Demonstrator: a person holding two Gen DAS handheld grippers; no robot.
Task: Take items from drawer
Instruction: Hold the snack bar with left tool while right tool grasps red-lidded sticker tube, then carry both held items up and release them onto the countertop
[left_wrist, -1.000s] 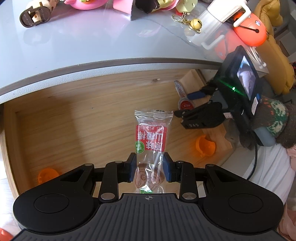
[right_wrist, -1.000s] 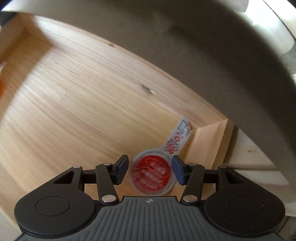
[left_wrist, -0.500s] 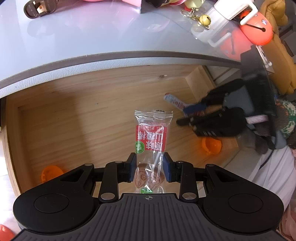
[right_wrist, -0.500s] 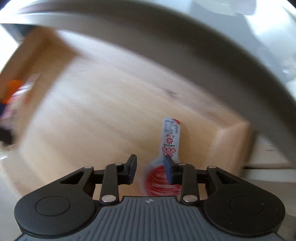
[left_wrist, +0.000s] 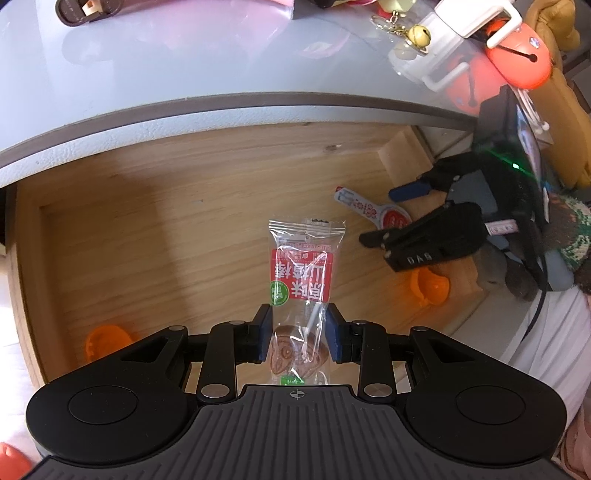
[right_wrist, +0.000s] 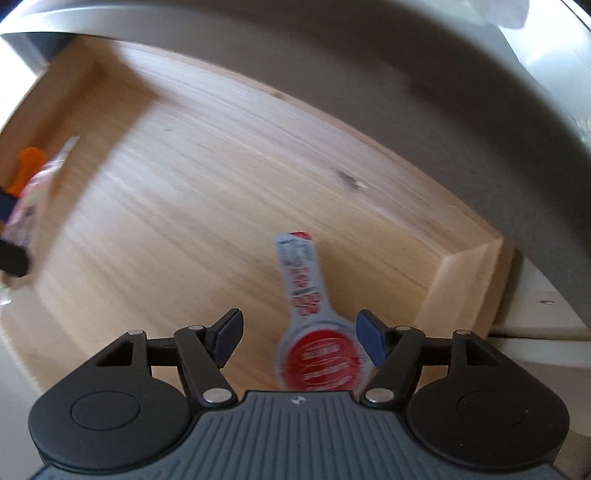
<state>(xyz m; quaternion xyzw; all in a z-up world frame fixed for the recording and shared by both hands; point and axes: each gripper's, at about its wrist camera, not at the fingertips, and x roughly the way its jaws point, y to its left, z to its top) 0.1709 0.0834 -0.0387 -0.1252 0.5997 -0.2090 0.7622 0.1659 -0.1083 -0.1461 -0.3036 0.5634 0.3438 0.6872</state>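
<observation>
Left gripper (left_wrist: 298, 334) clamps snack packet (left_wrist: 301, 273) between its pads. Right gripper (right_wrist: 300, 341) jaws opening, red-capped sachet (right_wrist: 318, 349) loose between them, nearer right pad

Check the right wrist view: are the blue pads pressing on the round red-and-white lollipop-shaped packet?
No: the right gripper is opening, and the round red-and-white packet lies between its blue pads with gaps either side.

In the drawer (left_wrist: 147, 229), the spoon-shaped packet (left_wrist: 373, 212) lies right of the snack packet (left_wrist: 301, 273).

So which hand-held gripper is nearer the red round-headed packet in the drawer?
Right. The right hand-held gripper straddles the red round-headed packet, jaws opening. The left hand-held gripper sits apart, shut on the clear snack packet.
</observation>
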